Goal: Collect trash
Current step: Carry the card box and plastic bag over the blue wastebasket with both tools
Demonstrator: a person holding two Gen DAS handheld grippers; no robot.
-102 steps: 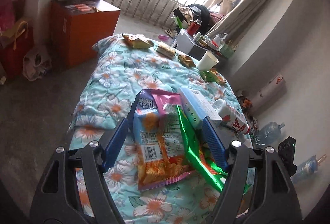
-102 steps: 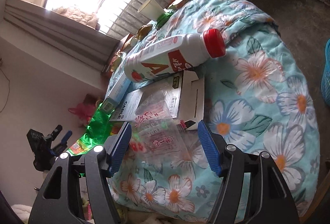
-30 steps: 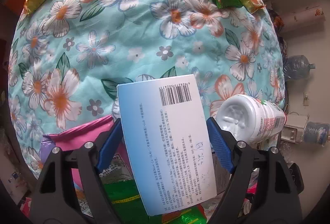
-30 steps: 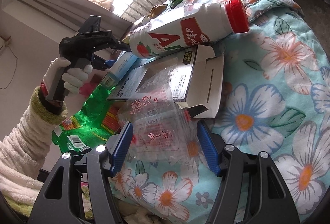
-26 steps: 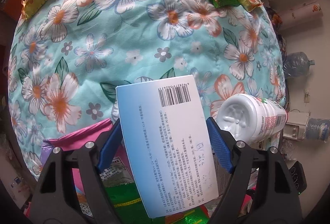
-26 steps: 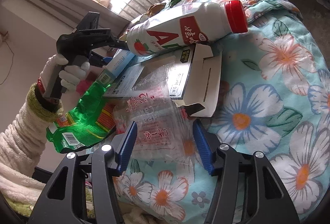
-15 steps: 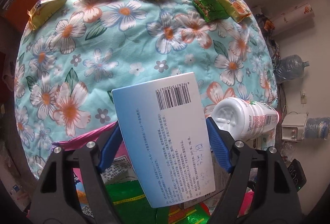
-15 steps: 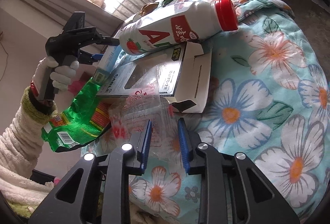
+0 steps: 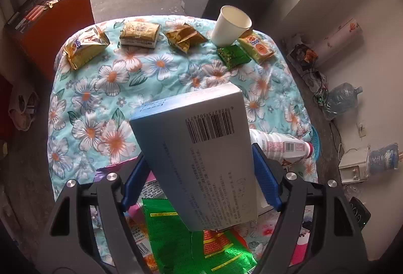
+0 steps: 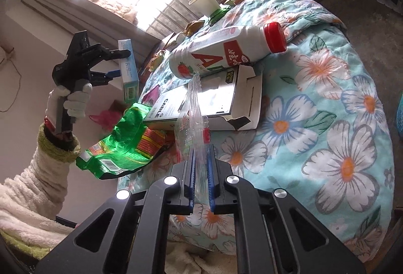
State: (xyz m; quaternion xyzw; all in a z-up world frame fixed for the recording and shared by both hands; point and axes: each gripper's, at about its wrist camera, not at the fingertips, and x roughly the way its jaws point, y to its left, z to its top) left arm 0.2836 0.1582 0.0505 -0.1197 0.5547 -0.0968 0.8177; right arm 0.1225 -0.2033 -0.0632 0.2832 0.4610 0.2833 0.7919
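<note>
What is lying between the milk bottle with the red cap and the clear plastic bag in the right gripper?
In the right wrist view, an opened white cable box lies flat between the milk bottle and the clear plastic bag that the right gripper is closing on.

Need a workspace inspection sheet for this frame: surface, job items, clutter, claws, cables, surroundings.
Surface: floral quilt covering the table.
Job's things: blue-white carton lifted; clear plastic bag; milk bottle lying on flat cable box; green wrapper; snack packs, paper cup at far edge.
Clutter: nothing seen beyond the trash.
Claws: left claw clamps carton; right claw closing on bag.
Cables: wires on floor.
Surroundings: orange cabinet, water jug, window bars.
</note>
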